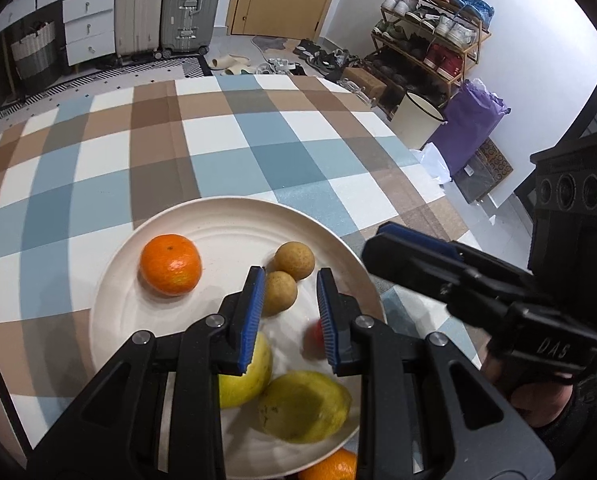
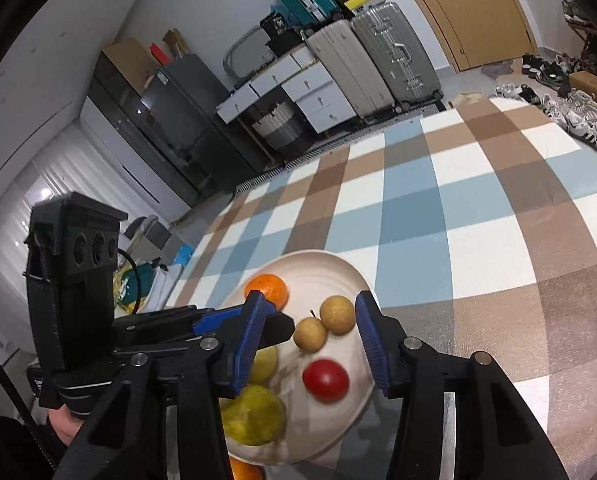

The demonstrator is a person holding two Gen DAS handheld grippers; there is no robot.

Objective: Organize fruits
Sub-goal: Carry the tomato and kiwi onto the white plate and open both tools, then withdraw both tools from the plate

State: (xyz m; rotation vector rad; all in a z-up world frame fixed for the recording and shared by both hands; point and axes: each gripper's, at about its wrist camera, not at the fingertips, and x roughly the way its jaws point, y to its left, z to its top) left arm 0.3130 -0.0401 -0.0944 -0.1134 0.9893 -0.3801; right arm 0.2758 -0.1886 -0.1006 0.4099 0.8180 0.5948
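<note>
The plate point(image 1: 218, 210) sits on the checked desk point(image 1: 258, 140), just below both grippers, and carries most of the fruit. In the left wrist view:

- One orange point(image 1: 170, 264) lies at 10 o'clock on the plate.
- Two small brown fruits point(image 1: 294, 260) lie touching each other near 1 o'clock.
- A red fruit point(image 1: 316, 334) lies at 3 o'clock, blurred and partly hidden.
- Two yellow-green fruits point(image 1: 304, 406) lie side by side toward 6 o'clock.
- A second orange point(image 1: 332, 466) shows at the plate's 6 o'clock rim. It cannot be determined whether it rests on the plate or on the desk beside it.

The rest of the visible desk carries no loose fruit.

Left gripper point(image 1: 290, 276): the jaws are drawn in to a narrow gap and clamp nothing. They hang over the centre of the plate.

Right gripper point(image 2: 311, 300): the jaws stand well apart and hold nothing. In the right wrist view the red fruit point(image 2: 325, 380) lies on the plate point(image 2: 338, 264) below the gap, and neither pad touches it. The red fruit is blurred there.

Progress assessment: the gathering stage appears nearly complete, with six pieces on the plate. The red fruit appears to be the most recent placement. The second orange is the only candidate still outstanding. Any fruit outside both views cannot be assessed.
</note>
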